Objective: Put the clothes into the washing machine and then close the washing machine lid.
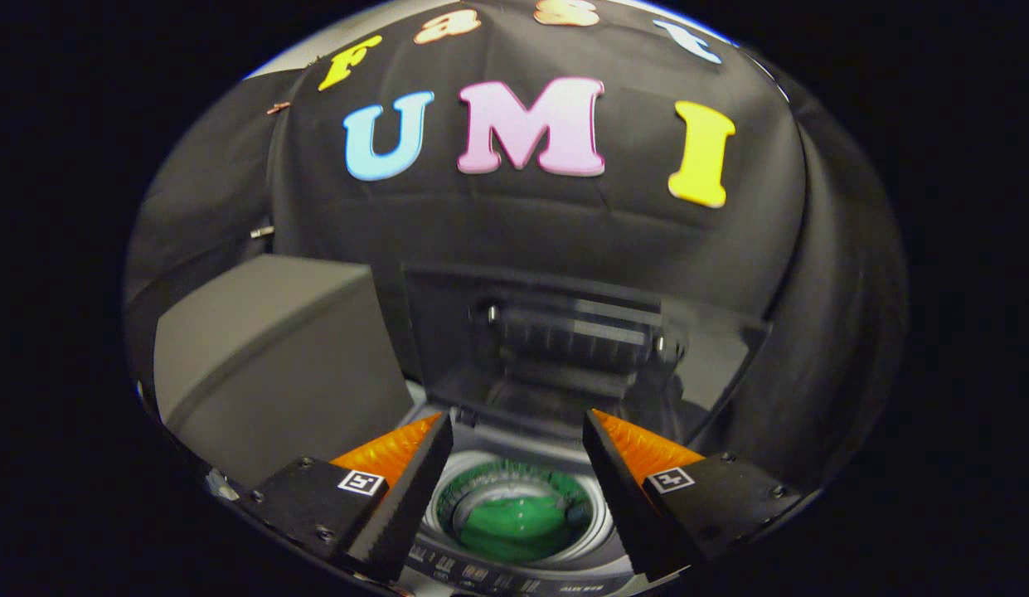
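The gripper (514,431) hangs above the washing machine (514,572) with its 2 fingers spread wide and nothing between them. Below the gap lies the drum, and a green garment (514,522) sits inside it. The raised lid (564,340) stands upright just beyond the fingertips, so closing it likely means reaching forward over the drum. A grey box (265,356) stands to the left.

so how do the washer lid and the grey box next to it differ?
The washer lid is dark, see-through and stands raised behind the drum; the grey box is opaque, lighter and sits beside the washer. The lid lies beyond the open gripper; the box is off to one side.
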`<state>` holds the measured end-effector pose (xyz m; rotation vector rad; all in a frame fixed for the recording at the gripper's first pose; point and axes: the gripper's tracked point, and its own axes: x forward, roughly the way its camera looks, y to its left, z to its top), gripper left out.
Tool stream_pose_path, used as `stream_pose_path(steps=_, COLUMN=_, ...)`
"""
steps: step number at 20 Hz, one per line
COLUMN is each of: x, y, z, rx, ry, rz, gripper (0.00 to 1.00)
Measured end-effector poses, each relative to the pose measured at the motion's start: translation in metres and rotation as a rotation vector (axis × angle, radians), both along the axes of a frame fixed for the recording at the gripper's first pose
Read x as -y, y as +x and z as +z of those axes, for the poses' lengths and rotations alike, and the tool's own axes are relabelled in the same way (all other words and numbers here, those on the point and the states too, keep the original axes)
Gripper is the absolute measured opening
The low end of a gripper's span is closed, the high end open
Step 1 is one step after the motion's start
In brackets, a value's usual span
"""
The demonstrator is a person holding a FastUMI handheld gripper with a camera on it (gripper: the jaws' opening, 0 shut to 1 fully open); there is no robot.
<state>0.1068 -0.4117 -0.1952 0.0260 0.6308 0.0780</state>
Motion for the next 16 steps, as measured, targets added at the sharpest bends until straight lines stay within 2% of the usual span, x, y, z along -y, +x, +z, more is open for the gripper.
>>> stream_pose_path(steps=3, x=0.027, y=0.072, z=0.022, rx=0.078, ry=-0.017, rz=-0.056, gripper=0.99)
stream_pose_path(steps=5, x=0.046, y=0.107, z=0.01, rx=0.054, ry=-0.008, rz=-0.131, gripper=0.99)
stream_pose_path(steps=6, x=0.053, y=0.114, z=-0.008, rx=-0.001, ry=-0.01, rz=-0.168, gripper=0.99)
stream_pose_path(steps=7, x=0.055, y=0.113, z=-0.021, rx=-0.053, ry=0.027, rz=-0.189, gripper=0.99)
stream_pose_path(steps=9, x=0.053, y=0.122, z=-0.024, rx=-0.064, ry=0.102, rz=-0.25, gripper=1.0)
stream_pose_path(steps=11, x=0.057, y=0.116, z=-0.022, rx=-0.068, ry=0.057, rz=-0.223, gripper=1.0)
stream_pose_path(steps=16, x=0.058, y=0.114, z=-0.022, rx=-0.055, ry=0.058, rz=-0.225, gripper=1.0)
